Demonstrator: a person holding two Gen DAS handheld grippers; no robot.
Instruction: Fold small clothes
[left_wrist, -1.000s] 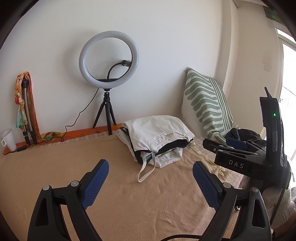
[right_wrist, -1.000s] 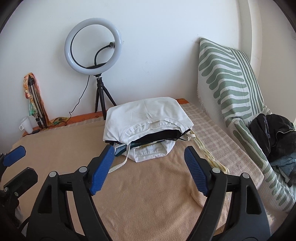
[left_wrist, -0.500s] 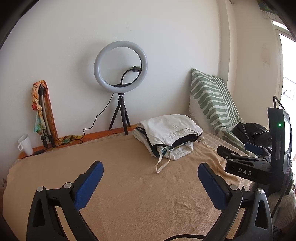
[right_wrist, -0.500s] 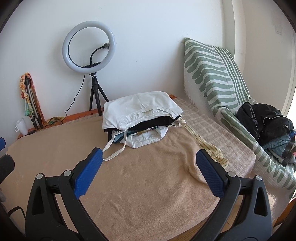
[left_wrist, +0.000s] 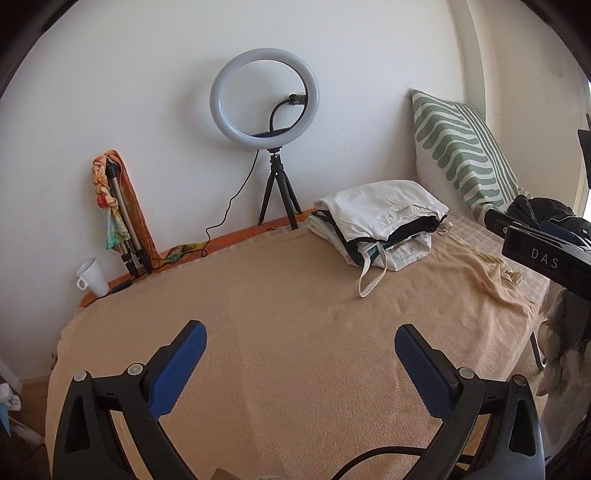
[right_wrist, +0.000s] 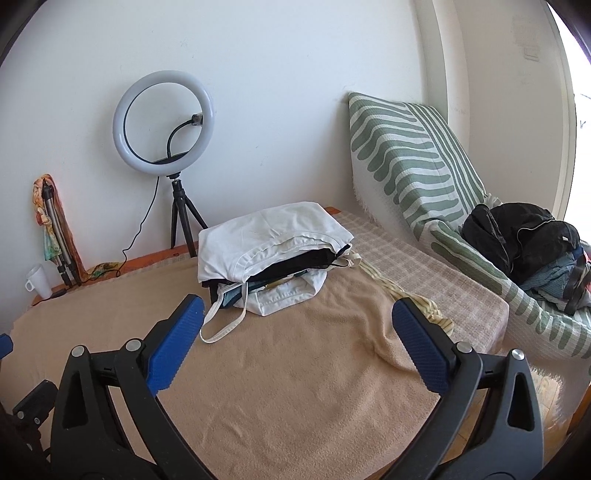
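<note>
Tan-blanket bed (left_wrist: 295, 350) w/ folded clothes stack (left_wrist: 380, 221)

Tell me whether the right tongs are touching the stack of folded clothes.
Apart. In the right wrist view, the right tongs stand open over bare blanket, with the stack of folded clothes lying farther back, past the fingertips.

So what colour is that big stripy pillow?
The pillow is white with green stripes. The right wrist view shows it best.

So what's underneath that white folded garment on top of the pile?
Under the white folded garment a black layer shows, then a teal edge and another white piece with a strap trailing onto the tan blanket. How many garments lie between is hidden.
</note>
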